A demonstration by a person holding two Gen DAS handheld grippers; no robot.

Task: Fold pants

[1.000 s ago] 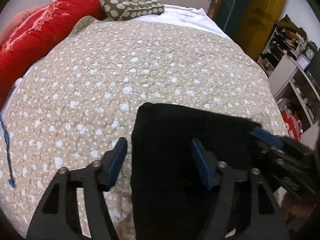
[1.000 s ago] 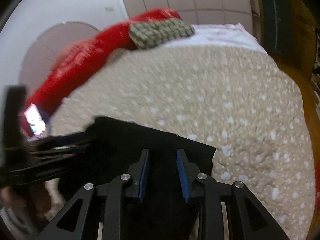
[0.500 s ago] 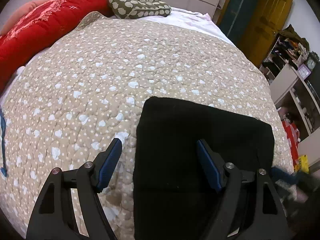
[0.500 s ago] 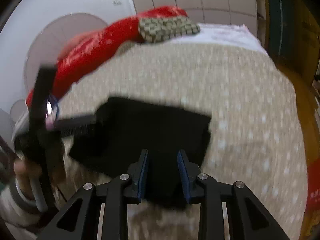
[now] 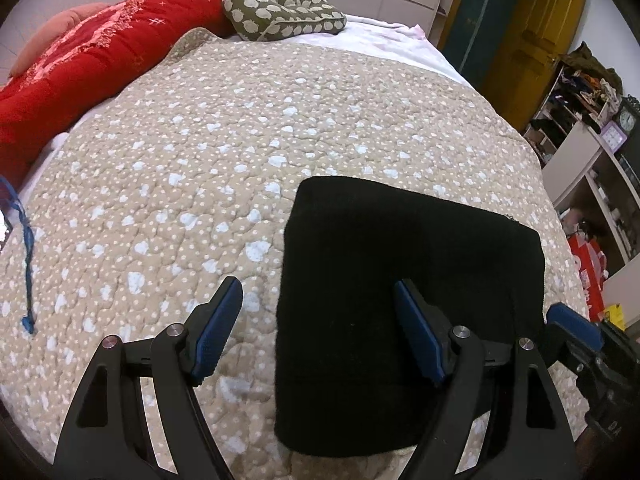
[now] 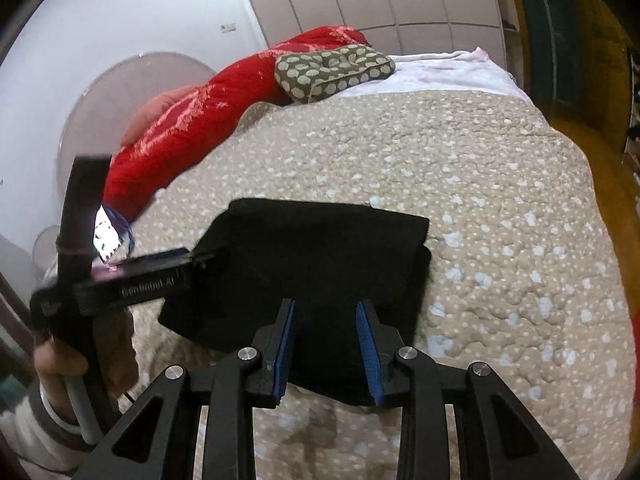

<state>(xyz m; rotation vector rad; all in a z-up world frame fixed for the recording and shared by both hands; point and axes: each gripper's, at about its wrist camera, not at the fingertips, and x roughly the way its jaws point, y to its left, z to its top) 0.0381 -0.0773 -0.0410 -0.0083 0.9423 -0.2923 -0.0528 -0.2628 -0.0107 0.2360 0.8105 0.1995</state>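
— Bedroom, is it? What's on the bed?

— Beige quilt with pale spots covers most of it. On the quilt, near the close edge, lie the pants, black, folded into a thick square packet. At the far end, a red blanket runs along the left side, and a green spotted cushion leans on it, over a white sheet.

— Any containers?

— Only open shelves on the right of the left wrist view, crammed with clothes and small things too small to name; a clock stands on top. A yellow door stands beyond.

— Left claw?

— Left claw is spread wide, nothing pinched. One blue pad hangs over the bare quilt, the other over the pants, so the packet's left edge sits between them, not pressed.

— And the right?

— Right claw stands part open above the packet's near edge. The cloth shows in the gap, but the pads do not press it. From that view, the left claw reaches in toward the packet's left corner, with a hand on its handle and a pale sleeve below. Whether it touches the cloth there, I cannot tell.
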